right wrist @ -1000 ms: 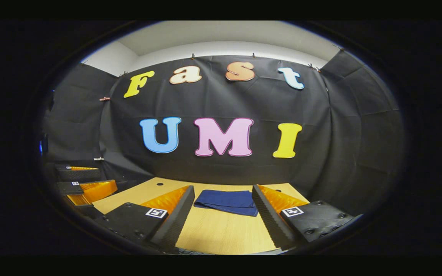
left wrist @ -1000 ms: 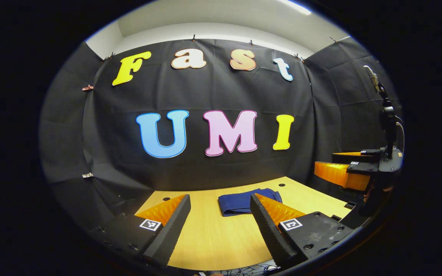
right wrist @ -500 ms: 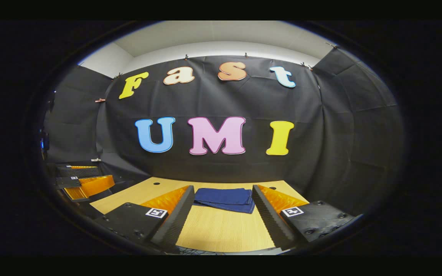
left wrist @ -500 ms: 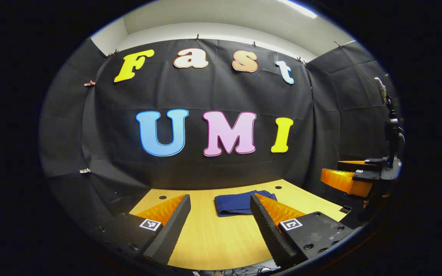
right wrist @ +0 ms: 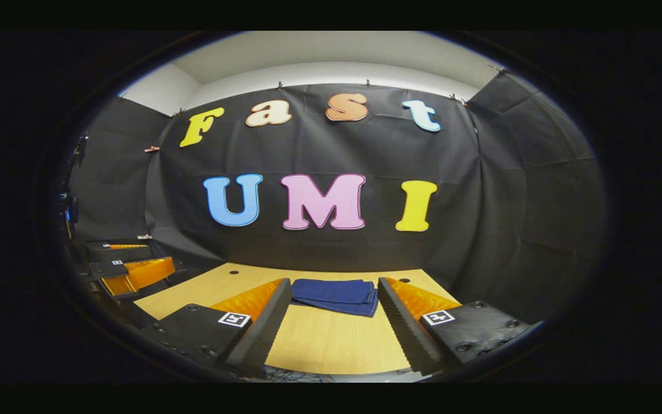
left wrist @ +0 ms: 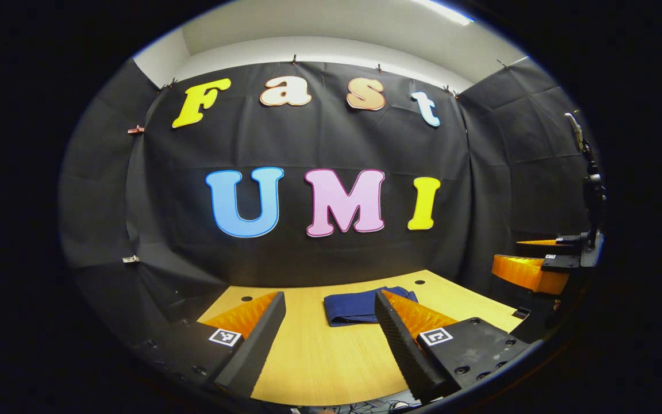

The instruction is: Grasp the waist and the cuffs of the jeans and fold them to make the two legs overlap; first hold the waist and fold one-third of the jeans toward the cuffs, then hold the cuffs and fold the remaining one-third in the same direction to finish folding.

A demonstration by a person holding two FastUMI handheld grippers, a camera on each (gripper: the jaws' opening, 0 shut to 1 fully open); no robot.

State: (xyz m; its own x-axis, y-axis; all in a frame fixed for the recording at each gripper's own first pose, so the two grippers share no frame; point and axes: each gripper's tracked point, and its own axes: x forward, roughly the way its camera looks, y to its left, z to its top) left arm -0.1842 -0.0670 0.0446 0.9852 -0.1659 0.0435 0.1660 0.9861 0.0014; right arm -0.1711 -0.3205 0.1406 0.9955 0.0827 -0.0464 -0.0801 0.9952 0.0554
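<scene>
Now the jeans (left wrist: 360, 305) lie folded in a small flat dark blue pile on the desk (left wrist: 319, 362). They sit near the far edge of the desk, close to the black cloth wall, about in the middle between the two side edges. Nothing is touching them.

Up close in the left gripper view, the left gripper (left wrist: 330, 339) has its two fingers wide apart. It holds nothing. Bare wood shows between the fingers, and the jeans lie farther off, past the fingertips. One finger hides a bit of the pile's right end.

Off to the right in that same view, the right gripper (left wrist: 529, 261) hangs past the right edge of the desk, well apart from the jeans.

Over in the right gripper view, the right gripper (right wrist: 334, 322) is wide apart too and holds nothing. The jeans (right wrist: 335, 294) show between its fingertips, farther away, not touched.

At the left of that view, the left gripper (right wrist: 127, 267) hangs by the desk's (right wrist: 331, 351) left edge, away from the pile.
</scene>
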